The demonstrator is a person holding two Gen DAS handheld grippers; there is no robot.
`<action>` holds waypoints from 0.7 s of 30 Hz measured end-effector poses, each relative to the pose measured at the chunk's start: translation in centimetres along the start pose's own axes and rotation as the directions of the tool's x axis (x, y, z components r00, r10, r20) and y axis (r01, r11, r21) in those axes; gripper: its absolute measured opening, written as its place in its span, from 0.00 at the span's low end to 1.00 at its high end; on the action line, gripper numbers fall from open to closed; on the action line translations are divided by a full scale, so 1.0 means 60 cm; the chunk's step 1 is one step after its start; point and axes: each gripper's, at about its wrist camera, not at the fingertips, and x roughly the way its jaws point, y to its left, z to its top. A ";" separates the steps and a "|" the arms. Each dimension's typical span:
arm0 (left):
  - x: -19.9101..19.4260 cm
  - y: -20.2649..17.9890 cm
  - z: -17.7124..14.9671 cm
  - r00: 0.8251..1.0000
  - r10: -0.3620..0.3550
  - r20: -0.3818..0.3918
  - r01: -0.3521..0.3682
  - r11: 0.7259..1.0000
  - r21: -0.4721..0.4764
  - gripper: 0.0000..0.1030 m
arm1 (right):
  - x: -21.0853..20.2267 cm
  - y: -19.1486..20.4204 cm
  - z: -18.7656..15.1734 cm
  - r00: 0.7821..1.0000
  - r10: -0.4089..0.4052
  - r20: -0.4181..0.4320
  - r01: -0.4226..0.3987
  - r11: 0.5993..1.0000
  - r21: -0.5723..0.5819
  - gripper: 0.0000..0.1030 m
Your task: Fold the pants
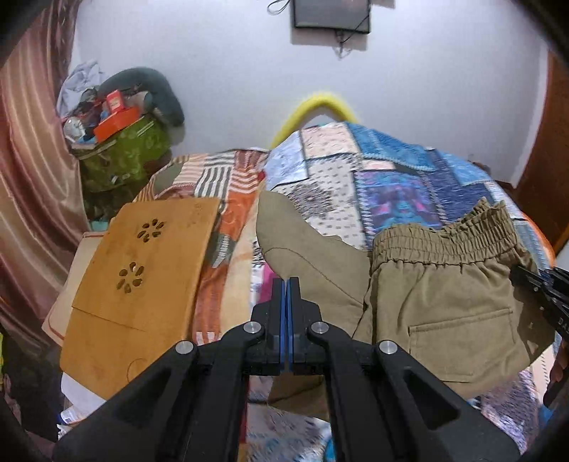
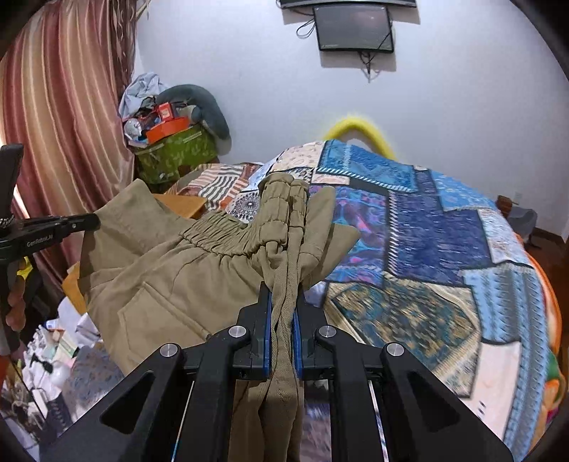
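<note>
Khaki pants (image 1: 441,298) with an elastic waistband hang in the air above the patchwork bed, stretched between both grippers. My left gripper (image 1: 286,284) is shut on a thin edge of the pants' fabric; a pant leg rises beyond its tips. It also shows in the right wrist view (image 2: 89,222), holding the far corner. My right gripper (image 2: 282,295) is shut on a bunched fold of the pants (image 2: 185,284) near the waistband. It shows at the right edge of the left wrist view (image 1: 519,275). A back pocket faces the left camera.
A patchwork quilt (image 2: 426,248) covers the bed. A wooden lap table (image 1: 142,284) lies on the bed's left side. A green bag (image 1: 124,156) piled with clutter stands by the curtain (image 1: 32,177). A yellow hoop (image 1: 316,106) and a wall screen (image 2: 355,28) are behind.
</note>
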 end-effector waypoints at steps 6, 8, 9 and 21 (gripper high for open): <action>0.108 0.028 -0.021 0.997 0.017 -0.078 -0.019 0.999 -0.030 0.01 | 0.089 0.016 -0.005 0.998 -0.010 -0.066 0.008 1.000 -0.021 0.08; 0.147 0.038 -0.038 0.992 0.014 -0.122 -0.020 0.999 -0.049 0.01 | 0.113 0.016 -0.013 0.995 -0.013 -0.096 0.012 1.000 -0.019 0.08; 0.161 0.040 -0.046 0.990 0.019 -0.139 -0.026 0.998 -0.055 0.01 | 0.127 0.016 -0.017 0.993 -0.014 -0.117 0.012 1.000 -0.016 0.08; 0.189 0.068 -0.106 0.975 0.033 -0.219 -0.052 0.995 -0.085 0.03 | 0.141 -0.003 -0.064 0.971 -0.055 -0.232 0.052 0.998 -0.019 0.22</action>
